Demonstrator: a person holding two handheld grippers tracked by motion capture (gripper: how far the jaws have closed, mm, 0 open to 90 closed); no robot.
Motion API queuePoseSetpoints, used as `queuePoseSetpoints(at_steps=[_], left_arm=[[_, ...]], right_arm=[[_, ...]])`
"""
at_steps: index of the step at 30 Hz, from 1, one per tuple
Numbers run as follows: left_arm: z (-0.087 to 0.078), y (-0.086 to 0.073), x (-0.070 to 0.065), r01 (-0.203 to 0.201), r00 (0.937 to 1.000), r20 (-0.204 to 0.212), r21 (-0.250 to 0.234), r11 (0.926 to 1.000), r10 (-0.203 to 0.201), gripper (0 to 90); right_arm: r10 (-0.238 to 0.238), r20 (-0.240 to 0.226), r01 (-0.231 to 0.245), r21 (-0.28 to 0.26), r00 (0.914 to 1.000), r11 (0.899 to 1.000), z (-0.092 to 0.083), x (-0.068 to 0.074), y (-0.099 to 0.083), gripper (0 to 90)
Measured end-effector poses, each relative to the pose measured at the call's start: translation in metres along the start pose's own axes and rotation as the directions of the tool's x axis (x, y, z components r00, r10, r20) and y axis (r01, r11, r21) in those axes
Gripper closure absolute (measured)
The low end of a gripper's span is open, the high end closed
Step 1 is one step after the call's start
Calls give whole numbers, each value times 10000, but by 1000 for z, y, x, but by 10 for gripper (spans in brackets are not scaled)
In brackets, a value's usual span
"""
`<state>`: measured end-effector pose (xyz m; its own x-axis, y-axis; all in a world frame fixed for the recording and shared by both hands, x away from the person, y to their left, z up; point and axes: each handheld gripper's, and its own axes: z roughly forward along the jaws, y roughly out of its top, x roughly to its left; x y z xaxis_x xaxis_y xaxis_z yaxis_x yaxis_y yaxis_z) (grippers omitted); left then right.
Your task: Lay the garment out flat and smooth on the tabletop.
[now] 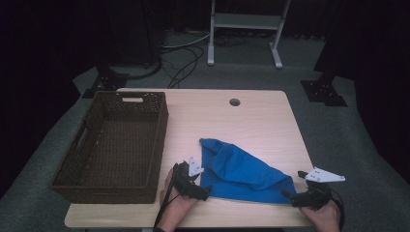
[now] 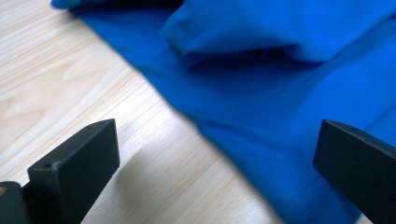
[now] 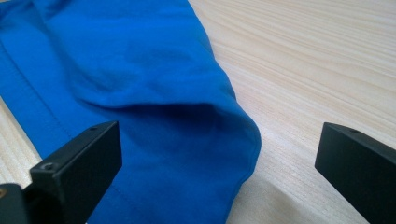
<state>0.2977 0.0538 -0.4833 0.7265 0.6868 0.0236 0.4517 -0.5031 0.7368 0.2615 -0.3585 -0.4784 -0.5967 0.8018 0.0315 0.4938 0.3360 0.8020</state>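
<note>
right gripper view has my right claw (image 3: 219, 177) standing wide with nothing pinched, its two black jaws straddling the rounded near corner of the blue cloth (image 3: 140, 93), which lies loose on the pale wood worktop (image 3: 317, 70) with a hemmed edge running down toward the left jaw. left gripper view gives the same story on the other side: left claw (image 2: 217, 175) is also wide and holding nothing, one jaw over bare wood, the other over the cloth's edge, with a raised fold sitting farther off. from the high view i read the cloth as a rough triangle on the near right half of the worktop, its long edge running along the front between my two claws, left claw (image 1: 197, 186) touching or just beside the left end and right claw (image 1: 290, 195) at the right tip. the brown wicker basket (image 1: 92, 140) sits apart on the left side and looks empty. my judgement is that the step in hand is taking both front corners for a fold or lift. to do it well i would drop each claw low enough that the lower jaw slides under the hem, catch every layer at the corner rather than the top one alone, close both together, and lift evenly so the fabric does not twist or drag.
</note>
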Motion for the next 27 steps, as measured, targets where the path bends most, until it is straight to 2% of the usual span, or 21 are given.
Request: queuePoseSetpoints(at_steps=[7,8,14,17,20,21,27], left_arm=[[-3,11,-10,-460,9984,305,-242,9987,467,2],[-3,16,-14,-650,9969,432,-329,9973,664,2],[8,25,-20,-1075,9903,871,-111,9941,1081,2],[14,27,-21,-1181,9874,1067,38,9930,1170,2],[21,27,-22,-1277,9852,1192,327,9913,1230,3],[25,26,-21,-1228,9847,1310,556,9909,1147,3],[23,22,-23,-984,9887,1184,464,9941,923,3]], right_arm=[[26,-76,-26,25,10000,10000,1,0,0,0],[31,-82,-31,34,10000,10000,1,0,0,0],[47,-117,-47,56,9999,10000,1,0,0,0],[43,-139,-42,66,9999,10000,1,0,0,0],[41,-153,-39,67,9999,10000,1,-1,0,0],[44,-156,-43,64,9999,10000,1,-1,0,0],[53,-168,-51,99,9998,9999,2,-1,0,0]])
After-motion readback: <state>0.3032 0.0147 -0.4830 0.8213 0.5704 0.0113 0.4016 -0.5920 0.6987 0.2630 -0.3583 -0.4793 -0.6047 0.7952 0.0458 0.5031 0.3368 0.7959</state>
